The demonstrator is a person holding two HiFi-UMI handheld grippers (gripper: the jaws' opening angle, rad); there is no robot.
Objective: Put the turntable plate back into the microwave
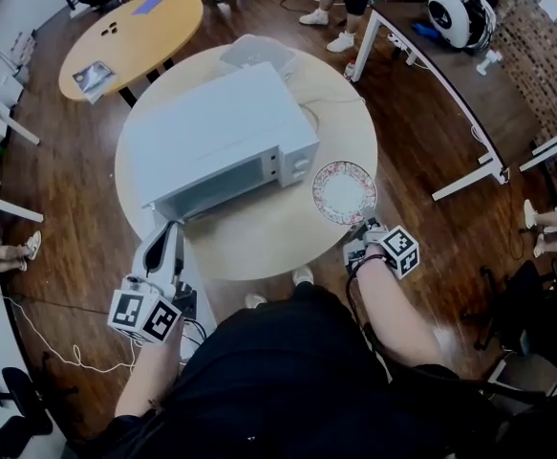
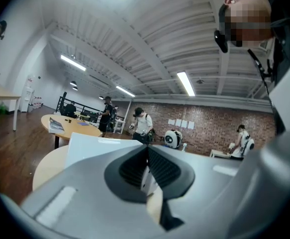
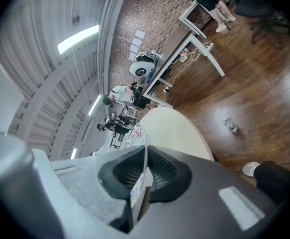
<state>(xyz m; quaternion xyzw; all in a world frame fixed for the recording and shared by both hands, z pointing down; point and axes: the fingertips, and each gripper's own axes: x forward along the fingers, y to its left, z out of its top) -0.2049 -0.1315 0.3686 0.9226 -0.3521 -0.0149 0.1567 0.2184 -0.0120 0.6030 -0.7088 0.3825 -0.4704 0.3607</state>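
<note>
Right gripper (image 1: 362, 229): jaws clenched on the near rim of the turntable plate (image 1: 345, 191), which extends forward from the jaws, over the round desk (image 1: 259, 247). Whether the plate touches the desk cannot be told. The microwave (image 1: 221, 132) stands on the desk to the left of these jaws, just beside the plate, its door closed. Left gripper (image 1: 170, 226): jaws closed together with nothing seen clamped, the tips just at the microwave's front lower corner, the white casing directly ahead of them
</note>
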